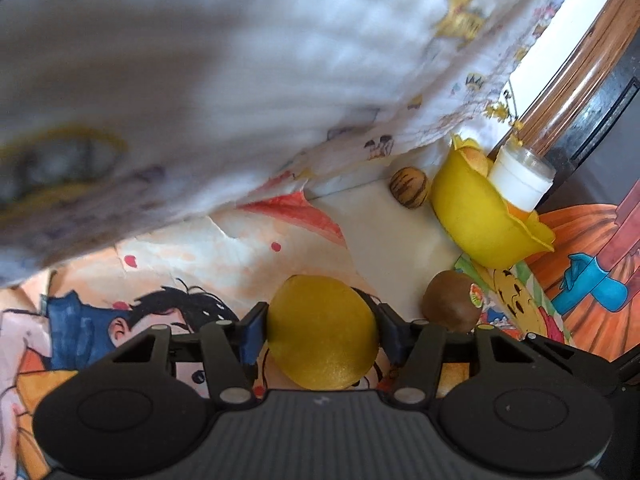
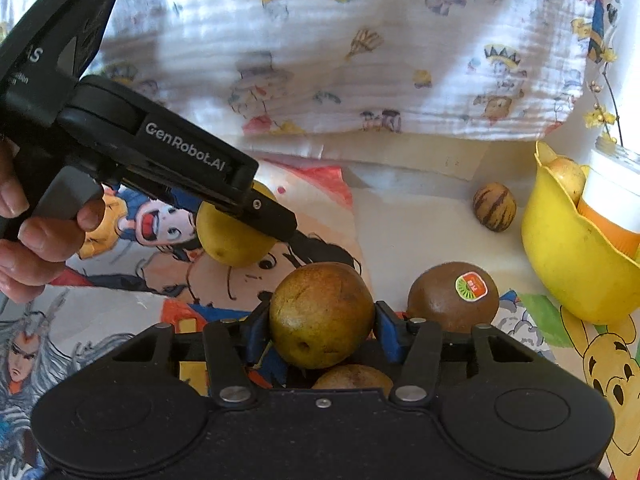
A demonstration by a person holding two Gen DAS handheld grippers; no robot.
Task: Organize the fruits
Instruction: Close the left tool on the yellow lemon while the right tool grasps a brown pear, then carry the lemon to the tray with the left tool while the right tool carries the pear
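2 fruits are gripped, a yellow lemon clamped between the left gripper's pads and a brownish pear pinched in the right gripper, with a kiwi just to its right and a yellow bowl farther right.

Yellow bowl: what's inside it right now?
The yellow bowl holds a white-capped orange container standing against its far side and one pale yellowish fruit behind the near rim. The bowl's wall hides the bottom, so any other fruit there cannot be seen.
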